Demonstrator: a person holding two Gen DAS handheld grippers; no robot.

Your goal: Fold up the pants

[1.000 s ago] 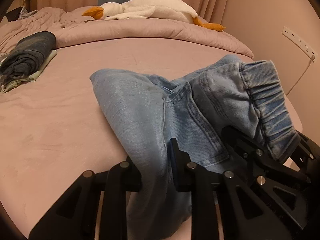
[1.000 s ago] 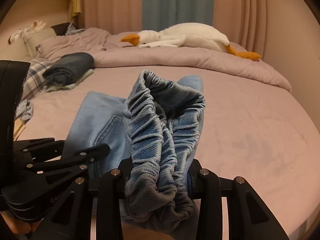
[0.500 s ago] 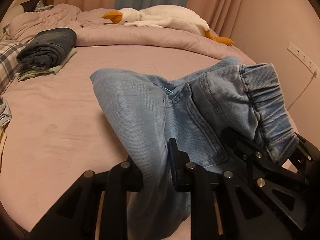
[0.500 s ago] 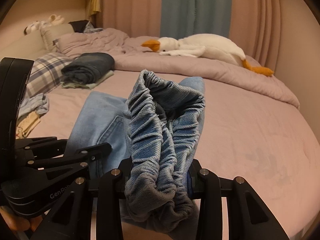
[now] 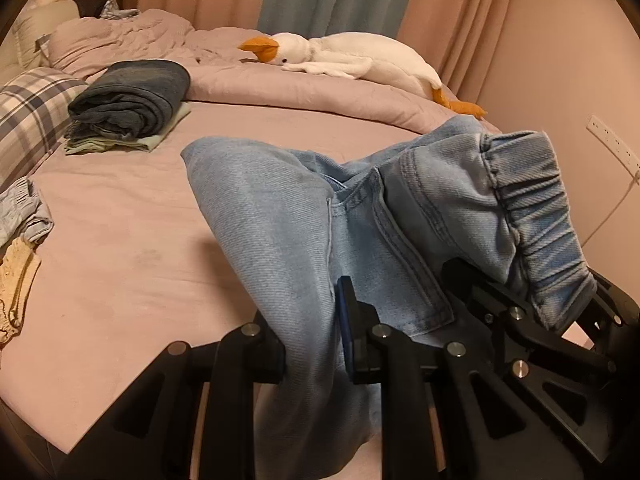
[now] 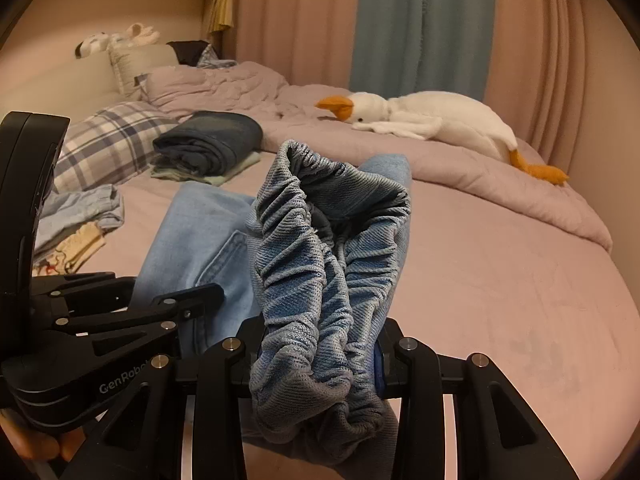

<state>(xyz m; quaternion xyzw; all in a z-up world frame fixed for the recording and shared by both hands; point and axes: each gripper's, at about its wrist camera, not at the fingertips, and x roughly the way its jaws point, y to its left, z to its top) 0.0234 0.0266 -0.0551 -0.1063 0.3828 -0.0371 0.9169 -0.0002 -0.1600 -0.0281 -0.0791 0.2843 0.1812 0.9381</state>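
Light blue denim pants (image 5: 280, 232) hang bunched between both grippers above the pink bed (image 5: 120, 240). My left gripper (image 5: 314, 344) is shut on a fold of the pants near a back pocket. My right gripper (image 6: 320, 360) is shut on the gathered elastic waistband (image 6: 332, 264), which bulges up over its jaws. The right gripper also shows at the right of the left wrist view (image 5: 520, 320), and the left gripper at the left of the right wrist view (image 6: 120, 320). The two grippers are close side by side.
A folded stack of dark jeans (image 5: 132, 104) on pale green cloth lies at the far left of the bed. A white plush goose (image 5: 352, 56) rests on the rumpled duvet. A plaid pillow (image 6: 108, 136) and loose clothes (image 5: 20, 216) lie left. A wall stands right.
Both grippers have swung to the left with the pants still held between them, bringing the plaid pillow and loose clothes into view. The grip on the pants is unchanged.
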